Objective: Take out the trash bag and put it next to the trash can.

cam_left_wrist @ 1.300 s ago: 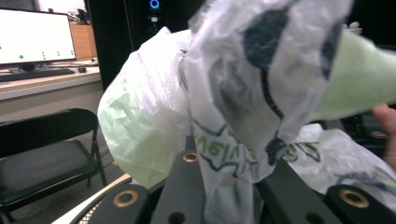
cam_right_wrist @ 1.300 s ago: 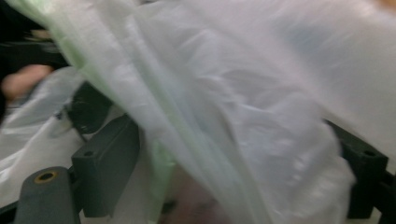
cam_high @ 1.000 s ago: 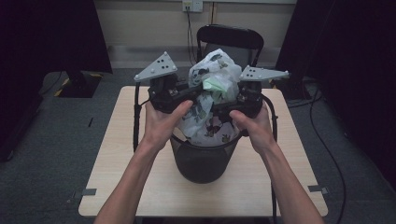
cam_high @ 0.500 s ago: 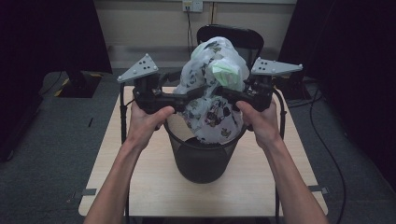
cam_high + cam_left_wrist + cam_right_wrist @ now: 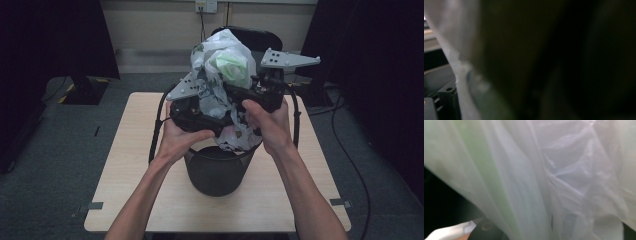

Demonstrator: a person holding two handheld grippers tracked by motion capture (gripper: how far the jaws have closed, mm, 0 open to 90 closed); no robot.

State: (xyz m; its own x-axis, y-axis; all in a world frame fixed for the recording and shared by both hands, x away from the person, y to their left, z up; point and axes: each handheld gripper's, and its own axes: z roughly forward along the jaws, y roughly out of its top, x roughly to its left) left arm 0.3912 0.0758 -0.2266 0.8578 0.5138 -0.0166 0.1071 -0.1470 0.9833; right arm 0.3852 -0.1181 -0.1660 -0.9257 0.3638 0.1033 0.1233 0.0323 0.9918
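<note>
A white see-through plastic bag (image 5: 220,75), stuffed with rubbish and something pale green, hangs half out of the black bin (image 5: 215,172) on the wooden table (image 5: 130,165). My right gripper (image 5: 236,93) is shut on the bag's upper right side and holds it up; in the right gripper view the bag's film (image 5: 564,182) lies right against the lens. My left gripper (image 5: 221,121) sits lower, against the bag's left flank just above the bin's rim. Its jaws have just been opening. The bag hides them, so I cannot tell what lies between them. The left gripper view is blurred, with bag film (image 5: 456,50) at its left.
A black chair (image 5: 250,37) stands behind the table. Dark curtains hang at both sides, and a black stand base (image 5: 82,90) sits on the floor at the left. Cables (image 5: 345,150) trail over the carpet at the right. Bare tabletop surrounds the bin.
The bag has risen further out of the bin. My left gripper has let go of the bag's upper side and dropped to its lower flank. My right gripper has gone up with the bag.
</note>
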